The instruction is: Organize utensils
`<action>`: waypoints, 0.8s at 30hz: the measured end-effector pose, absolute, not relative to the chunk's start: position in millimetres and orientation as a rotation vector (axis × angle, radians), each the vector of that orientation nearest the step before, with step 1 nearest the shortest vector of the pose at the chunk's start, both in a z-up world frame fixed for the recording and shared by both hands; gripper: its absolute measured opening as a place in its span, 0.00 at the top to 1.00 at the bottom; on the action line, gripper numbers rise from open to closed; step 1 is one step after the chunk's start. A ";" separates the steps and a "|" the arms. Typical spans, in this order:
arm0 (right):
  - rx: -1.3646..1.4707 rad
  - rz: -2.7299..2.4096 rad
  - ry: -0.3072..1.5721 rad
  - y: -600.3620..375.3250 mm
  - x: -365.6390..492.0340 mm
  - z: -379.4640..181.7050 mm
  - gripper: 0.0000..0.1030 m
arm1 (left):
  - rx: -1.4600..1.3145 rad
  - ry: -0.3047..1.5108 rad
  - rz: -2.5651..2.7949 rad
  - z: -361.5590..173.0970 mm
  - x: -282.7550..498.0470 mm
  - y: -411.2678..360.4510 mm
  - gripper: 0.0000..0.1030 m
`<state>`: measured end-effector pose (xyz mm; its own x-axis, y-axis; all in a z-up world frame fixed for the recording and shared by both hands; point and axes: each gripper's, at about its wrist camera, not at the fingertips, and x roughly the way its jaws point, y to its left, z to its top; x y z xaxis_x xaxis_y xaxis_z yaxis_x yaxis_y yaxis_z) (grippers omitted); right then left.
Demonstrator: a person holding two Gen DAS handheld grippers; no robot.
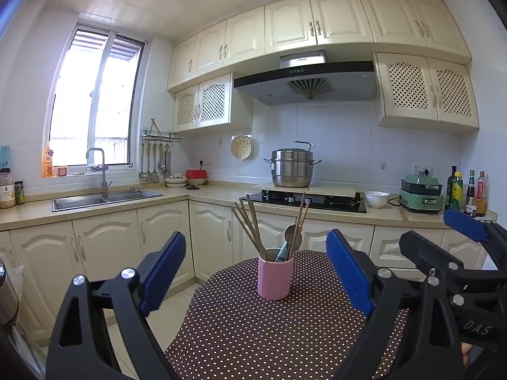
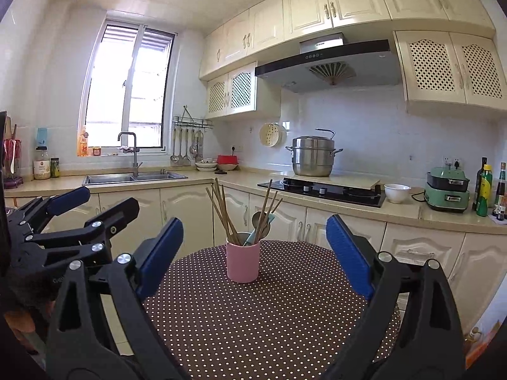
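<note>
A pink cup [image 1: 275, 277] [image 2: 243, 262] stands upright on the round table's brown polka-dot cloth [image 1: 240, 335] [image 2: 269, 323]. It holds several wooden chopsticks [image 1: 251, 228] [image 2: 222, 212], a metal spoon [image 1: 290, 232] [image 2: 258, 218] and a teal-handled utensil [image 1: 281, 252] [image 2: 251, 237]. My left gripper [image 1: 256, 237] [image 2: 95, 204] is open and empty, short of the cup on the near side. Beside it on the right, my right gripper [image 2: 254, 222] [image 1: 437, 232] is also open and empty, the same distance back. Neither touches the cup.
An L-shaped counter runs behind the table with a sink [image 1: 104, 198], a black hob [image 1: 304, 199] bearing a steel steamer pot [image 1: 293, 167], a white bowl [image 1: 376, 199], a green cooker [image 1: 421, 194] and bottles [image 1: 465, 193]. Ladles hang on a wall rack [image 1: 157, 161]. Floor lies left of the table.
</note>
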<state>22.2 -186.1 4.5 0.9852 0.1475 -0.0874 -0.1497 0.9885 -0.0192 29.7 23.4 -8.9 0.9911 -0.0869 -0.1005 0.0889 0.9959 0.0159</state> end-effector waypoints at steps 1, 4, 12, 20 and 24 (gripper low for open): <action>-0.026 0.149 0.086 -185.9 22.0 4.5 0.13 | 0.023 0.098 -0.088 -9.1 29.5 23.1 0.14; -0.024 0.151 0.089 -186.0 21.9 4.4 0.12 | 0.026 0.096 -0.089 -9.8 29.8 22.9 0.14; -0.011 0.153 0.095 -189.2 21.6 2.1 0.12 | 0.041 0.085 -0.086 -9.8 27.3 21.6 0.14; -0.005 0.154 0.099 -190.1 21.1 1.2 0.12 | 0.045 0.085 -0.085 -11.5 26.6 19.0 0.14; -0.002 0.154 0.103 -190.9 21.2 1.0 0.12 | 0.047 0.086 -0.084 -11.3 27.1 18.4 0.14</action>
<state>21.2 -190.9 1.0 0.9829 0.1533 -0.1024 -0.1535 0.9881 0.0062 27.1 18.4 -11.3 0.9927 -0.0822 -0.0882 0.0862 0.9954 0.0430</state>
